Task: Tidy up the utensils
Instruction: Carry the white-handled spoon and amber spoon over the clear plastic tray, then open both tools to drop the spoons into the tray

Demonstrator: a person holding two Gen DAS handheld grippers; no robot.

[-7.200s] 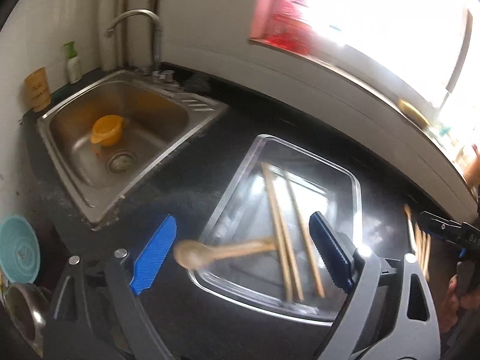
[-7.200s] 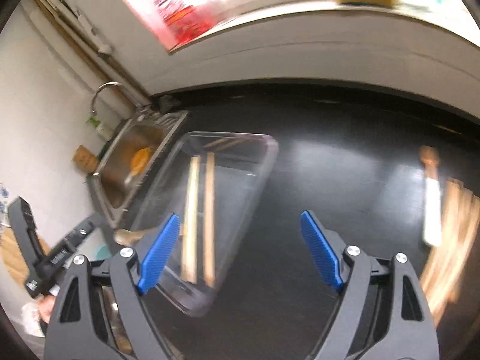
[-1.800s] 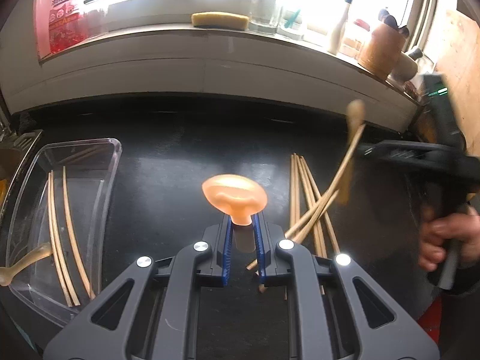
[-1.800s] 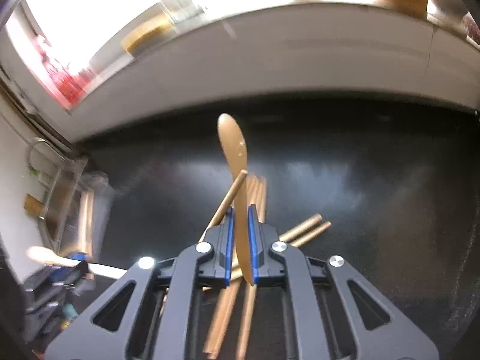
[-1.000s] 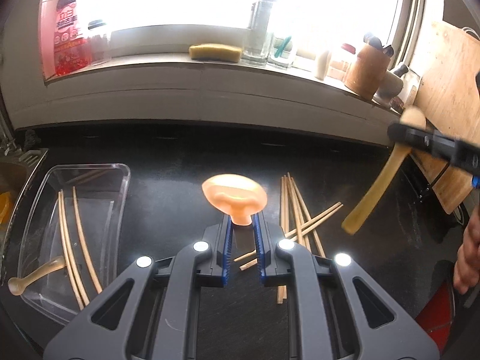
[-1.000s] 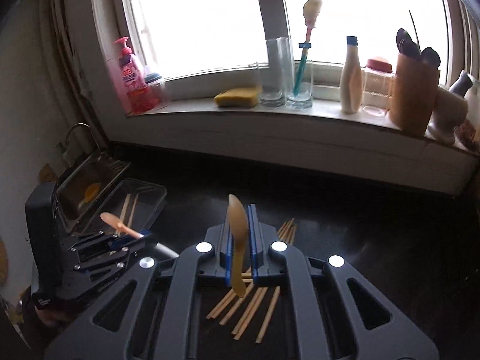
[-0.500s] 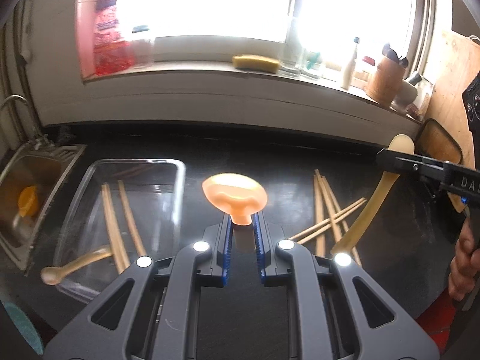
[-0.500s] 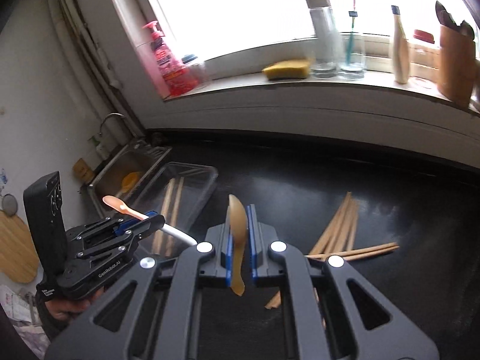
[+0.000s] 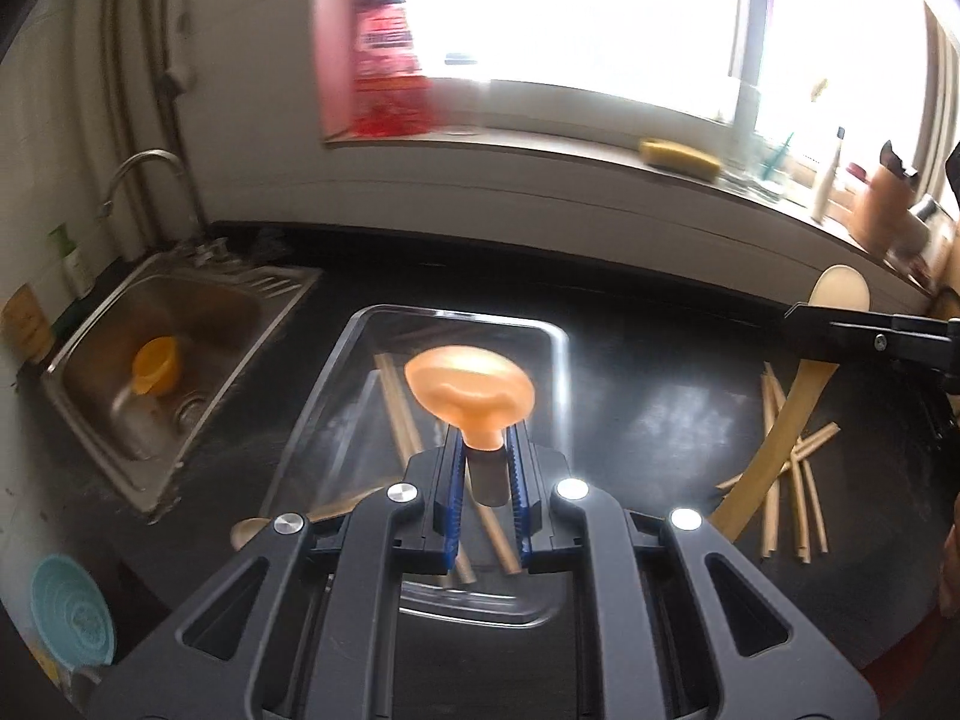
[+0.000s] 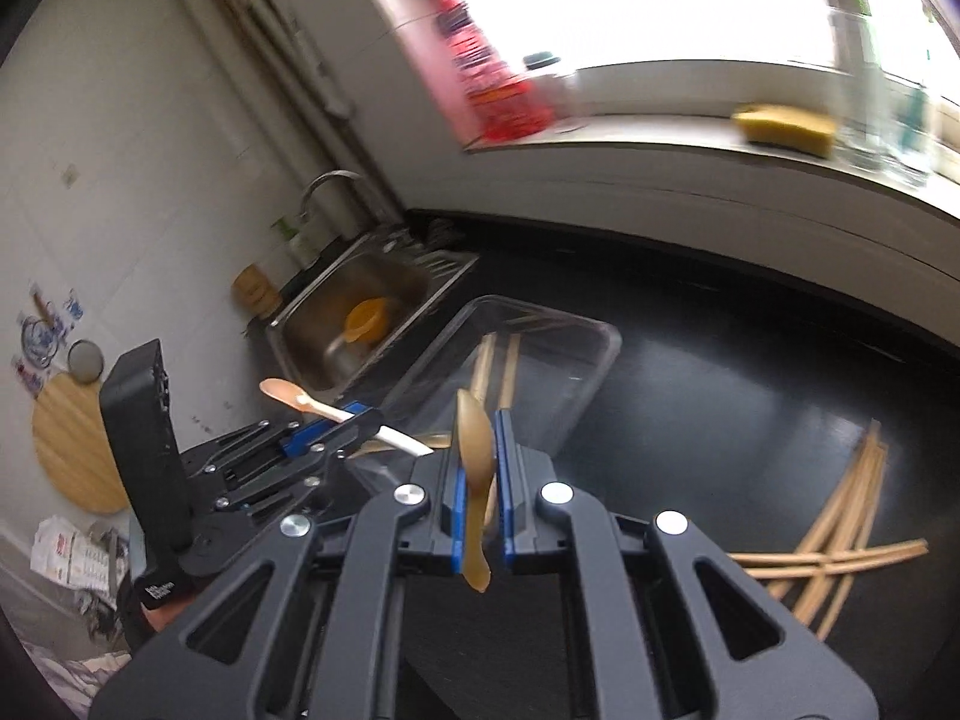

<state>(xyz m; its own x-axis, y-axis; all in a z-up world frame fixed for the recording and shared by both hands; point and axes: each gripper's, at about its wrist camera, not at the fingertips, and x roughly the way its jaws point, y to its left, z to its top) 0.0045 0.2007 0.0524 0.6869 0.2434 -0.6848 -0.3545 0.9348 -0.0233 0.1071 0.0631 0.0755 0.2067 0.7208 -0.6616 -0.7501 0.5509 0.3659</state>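
From the left wrist, the left gripper (image 9: 485, 483) is sitting at lower centre, its blue pads clamped tight on the stem of an orange spoon (image 9: 470, 383), whose bowl is rising over a clear tray (image 9: 555, 348) on the black worktop (image 9: 660, 372). The tray is holding two chopsticks (image 9: 399, 414) and a wooden spoon (image 9: 258, 531) that is poking out over its lower left rim. In the left of the frame a steel sink (image 9: 120, 444) is holding an orange cup (image 9: 157, 363). At the right edge the right gripper (image 9: 804, 321) is pinching a long wooden spoon (image 9: 798, 396), with loose chopsticks (image 9: 792, 480) lying on the worktop below it. A red-labelled bottle (image 9: 387, 54) on the sill is too blurred to read. Half a second ago the tray was lying left of centre; it is now showing directly ahead of the left gripper.

From the right wrist, the right gripper (image 10: 478, 495) is closed on the long wooden spoon (image 10: 474, 474), held edge-on at lower centre. The tray (image 10: 606, 354) is lying just beyond it, chopsticks (image 10: 510, 372) inside. At left the left gripper (image 10: 354, 414) is holding the orange spoon (image 10: 288, 396) level. The loose chopsticks (image 10: 840, 546) are lying at lower right, and the sink (image 10: 300, 354) with its cup (image 10: 366, 318) is showing at centre left. Writing on the left gripper's body is too small to read.
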